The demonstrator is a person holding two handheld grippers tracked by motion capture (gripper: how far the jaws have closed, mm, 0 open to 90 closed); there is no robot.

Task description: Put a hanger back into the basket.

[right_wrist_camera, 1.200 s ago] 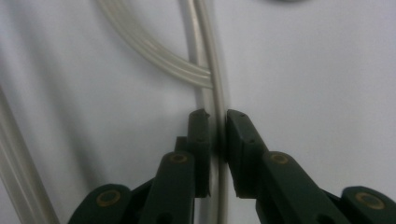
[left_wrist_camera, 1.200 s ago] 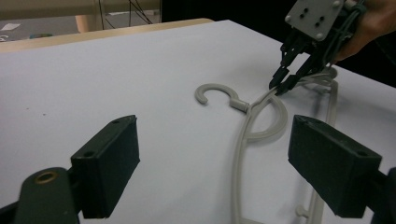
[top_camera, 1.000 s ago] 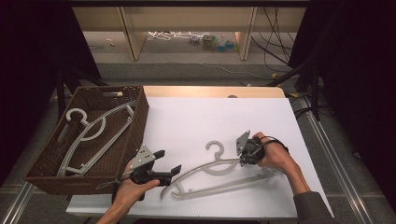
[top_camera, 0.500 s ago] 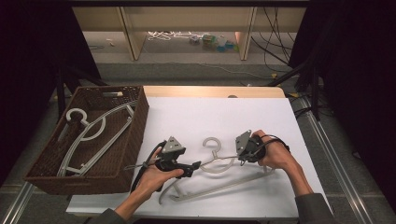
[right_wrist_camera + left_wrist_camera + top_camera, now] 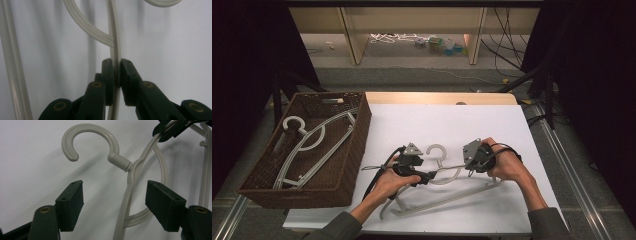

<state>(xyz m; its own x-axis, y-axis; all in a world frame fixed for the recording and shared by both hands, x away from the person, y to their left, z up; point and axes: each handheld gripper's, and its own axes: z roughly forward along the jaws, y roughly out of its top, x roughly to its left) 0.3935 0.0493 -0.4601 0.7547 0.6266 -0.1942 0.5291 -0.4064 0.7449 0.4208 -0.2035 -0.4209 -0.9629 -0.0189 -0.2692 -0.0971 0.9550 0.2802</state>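
Right tongs (image 5: 116, 75) clamp the hanger (image 5: 452, 192) arm beside its hook (image 5: 100, 145); left tongs (image 5: 115, 200), jaws apart (just been closing), straddle the arm below that hook.

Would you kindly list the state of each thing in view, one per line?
Left gripper: open, fingers have just been closing astride the hanger arm.
Right gripper: shut on the hanger arm.
White hanger: lying flat on the table.
Wicker basket: holds another hanger.

We see: dark woven wicker basket (image 5: 354, 145) at tabletop's left edge | two pale plastic hangers (image 5: 312, 142) lying inside it
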